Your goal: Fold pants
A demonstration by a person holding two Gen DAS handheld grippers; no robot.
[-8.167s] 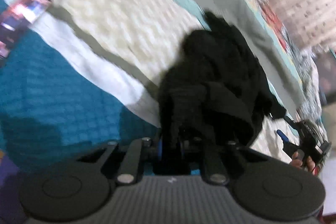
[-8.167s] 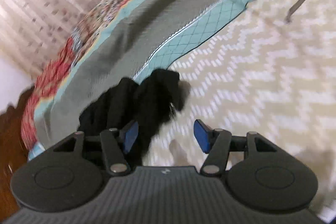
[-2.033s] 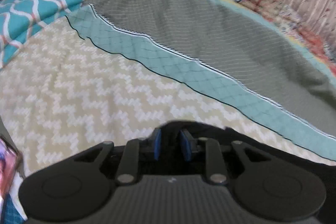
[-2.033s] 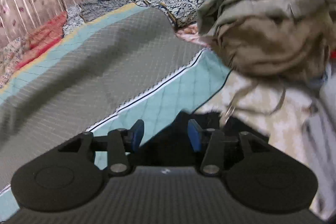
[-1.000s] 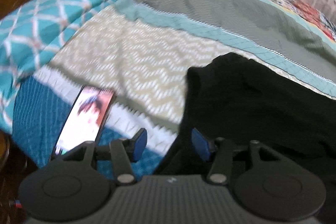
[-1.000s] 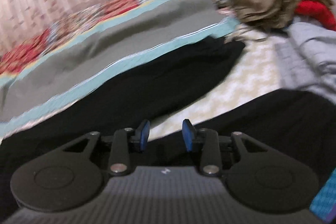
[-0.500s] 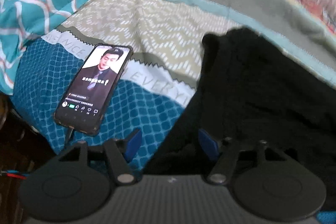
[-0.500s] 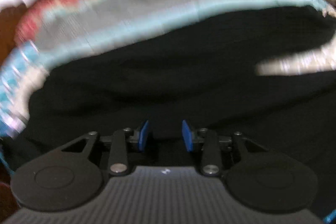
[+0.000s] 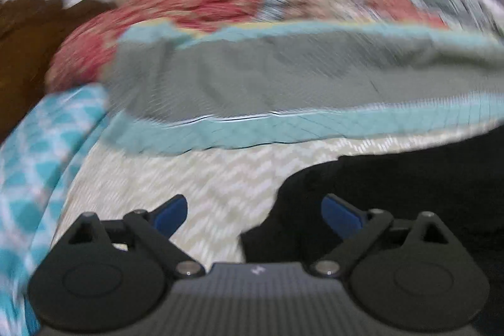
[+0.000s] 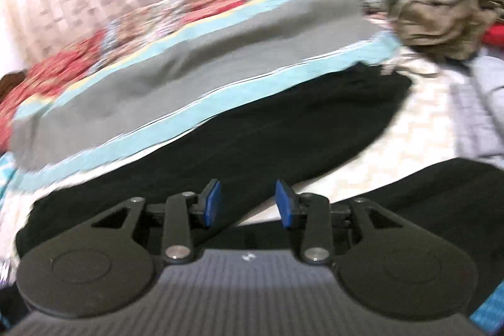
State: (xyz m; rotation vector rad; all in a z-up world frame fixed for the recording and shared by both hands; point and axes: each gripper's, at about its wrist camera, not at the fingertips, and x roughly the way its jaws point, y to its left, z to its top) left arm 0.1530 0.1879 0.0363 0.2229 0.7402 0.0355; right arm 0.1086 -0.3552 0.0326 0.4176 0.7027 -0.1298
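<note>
The black, soft knit pants (image 10: pixel 267 140) lie spread flat on the bed (image 10: pixel 419 128), over its cream zigzag-patterned cover. In the right wrist view the two legs run apart in a shallow V. The farther leg stretches toward the far right corner of the bed, its long axis lying along the teal border of the grey quilted blanket (image 10: pixel 220 52), with its hem end near the heap of crumpled olive-brown clothes (image 10: pixel 447 14). The nearer leg (image 10: pixel 441 197) runs off toward the right edge. The waist end lies toward the left edge, where the left wrist view shows a rounded black corner of the fabric (image 9: pixel 393 188).

The cloth looks light, limp and not at all fragile. I judge it will sag and drag wherever it is lifted and will hold no shape of its own. A pinch on a firm edge, the waistband corner or a leg hem, should carry it best, with both layers caught together.

The left tongs (image 9: pixel 255 213) are opening, now spread very wide, with only the fabric's edge lying beneath and nothing pinched. The right tongs (image 10: pixel 247 203) are partly apart and opening slightly, above the crotch area, holding nothing.
</note>
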